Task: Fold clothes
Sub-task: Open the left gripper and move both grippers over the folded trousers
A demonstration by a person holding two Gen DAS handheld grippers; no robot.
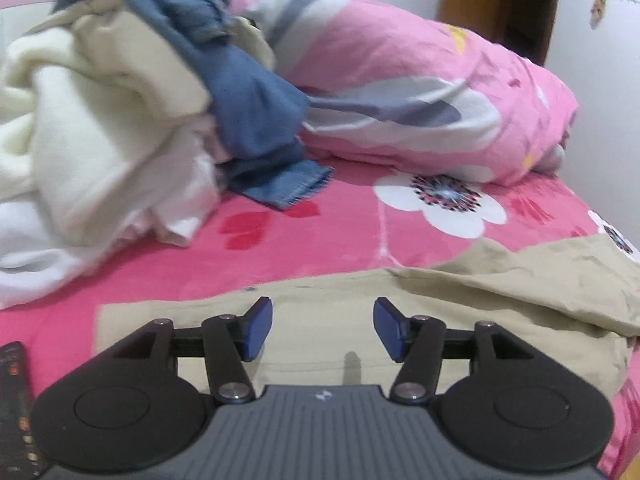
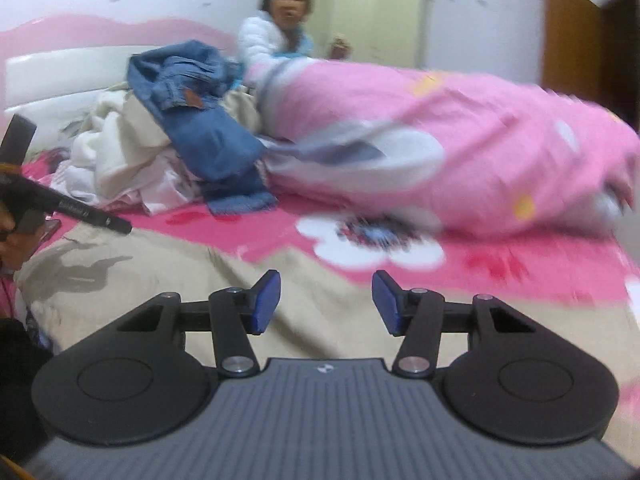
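A beige garment [image 1: 460,300] lies spread on the pink flowered bed cover [image 1: 320,236], under both grippers. My left gripper [image 1: 322,328] hangs just above it, open, with nothing between its blue pads. In the right wrist view the same beige garment [image 2: 168,280] fills the near bed, and my right gripper [image 2: 326,302] is open over it, its jaws empty. The left gripper's black body [image 2: 72,208] and a hand show at that view's left edge. A heap of cream and white clothes [image 1: 92,120] with blue jeans [image 1: 248,112] on top lies farther back.
A rolled pink quilt [image 1: 420,92] lies across the far right of the bed. A person in a white jacket [image 2: 268,40] sits behind the quilt. A white headboard [image 2: 60,76], a wardrobe [image 2: 380,16] and a brown door [image 2: 576,32] stand behind. A dark device [image 1: 14,392] lies at the near left.
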